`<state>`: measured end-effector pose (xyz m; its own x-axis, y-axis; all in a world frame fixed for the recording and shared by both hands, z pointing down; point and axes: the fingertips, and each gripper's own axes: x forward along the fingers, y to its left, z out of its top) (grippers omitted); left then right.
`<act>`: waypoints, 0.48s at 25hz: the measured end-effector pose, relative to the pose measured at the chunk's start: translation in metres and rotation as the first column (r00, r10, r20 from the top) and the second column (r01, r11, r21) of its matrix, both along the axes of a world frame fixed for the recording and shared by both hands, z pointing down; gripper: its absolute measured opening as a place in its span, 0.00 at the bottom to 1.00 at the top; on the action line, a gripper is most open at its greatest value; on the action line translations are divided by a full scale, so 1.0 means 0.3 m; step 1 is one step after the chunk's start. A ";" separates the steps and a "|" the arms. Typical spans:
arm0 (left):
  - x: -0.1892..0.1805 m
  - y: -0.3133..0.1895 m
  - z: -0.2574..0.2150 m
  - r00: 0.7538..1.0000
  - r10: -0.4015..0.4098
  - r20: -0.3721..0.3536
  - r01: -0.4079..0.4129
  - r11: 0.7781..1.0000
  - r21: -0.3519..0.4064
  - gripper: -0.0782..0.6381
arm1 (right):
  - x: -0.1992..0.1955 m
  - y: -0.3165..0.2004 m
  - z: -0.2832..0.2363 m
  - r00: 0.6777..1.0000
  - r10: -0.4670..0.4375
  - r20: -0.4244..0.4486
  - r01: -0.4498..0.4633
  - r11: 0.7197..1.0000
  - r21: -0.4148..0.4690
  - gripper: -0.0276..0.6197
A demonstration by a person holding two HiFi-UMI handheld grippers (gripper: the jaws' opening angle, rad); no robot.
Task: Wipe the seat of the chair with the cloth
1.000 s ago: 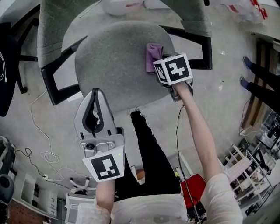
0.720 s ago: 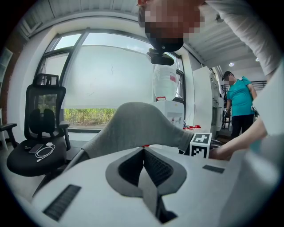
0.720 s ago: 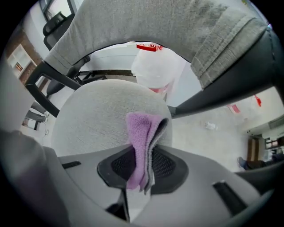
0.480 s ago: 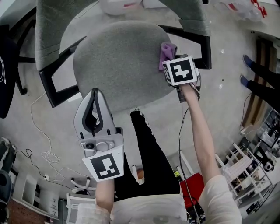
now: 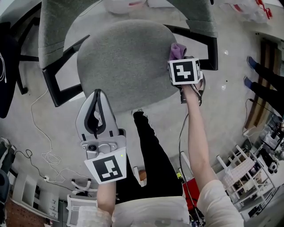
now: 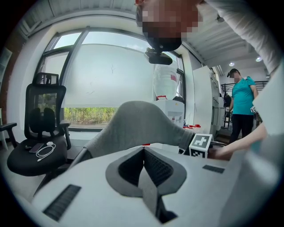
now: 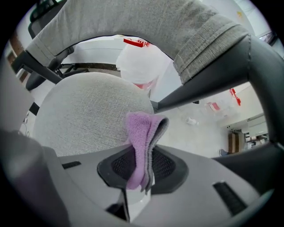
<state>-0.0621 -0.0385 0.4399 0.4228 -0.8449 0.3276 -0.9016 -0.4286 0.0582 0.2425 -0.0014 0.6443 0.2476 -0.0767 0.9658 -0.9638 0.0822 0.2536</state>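
Observation:
The grey fabric chair seat (image 5: 120, 62) fills the upper middle of the head view and lies ahead in the right gripper view (image 7: 84, 111). A purple cloth (image 5: 177, 49) sits at the seat's right edge, by the black armrest (image 5: 208, 48). My right gripper (image 5: 178, 56) is shut on that cloth (image 7: 141, 133), which stands up folded between the jaws (image 7: 143, 153). My left gripper (image 5: 96, 95) hangs below the seat's front edge, shut with nothing in it (image 6: 143, 153).
The chair's grey backrest (image 5: 51, 31) and left armrest (image 5: 55, 86) frame the seat. A white bag (image 5: 120, 6) lies behind the chair. A white cable (image 5: 40, 133) trails over the floor at left. A black office chair (image 6: 37, 133) and a standing person (image 6: 243, 106) are nearby.
My right gripper has slid the purple cloth rightward across the seat to its right edge near the armrest. The left gripper has stayed put.

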 end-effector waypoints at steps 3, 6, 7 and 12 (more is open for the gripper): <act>-0.022 0.000 0.007 1.000 -0.016 0.001 0.016 1.000 -0.004 0.13 | -0.004 -0.015 -0.001 1.000 0.000 -0.005 0.001 1.000 0.025 0.18; -0.043 -0.003 0.007 0.999 -0.033 -0.005 0.033 0.999 0.001 0.13 | -0.018 -0.059 0.011 0.999 -0.036 0.009 0.035 0.996 0.082 0.18; -0.053 0.000 0.011 0.999 -0.037 -0.008 0.037 0.999 -0.001 0.13 | -0.008 -0.049 0.005 1.000 -0.022 -0.005 0.023 0.997 0.072 0.18; -0.149 0.017 0.060 0.997 -0.069 0.014 0.070 0.997 -0.025 0.13 | -0.084 0.028 -0.027 1.000 0.011 -0.018 -0.010 0.999 0.041 0.18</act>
<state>-0.1068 -0.0333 0.4580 0.3589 -0.8636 0.3542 -0.9299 -0.3634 0.0562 0.2171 0.0070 0.6361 0.2658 -0.1138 0.9573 -0.9598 0.0613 0.2738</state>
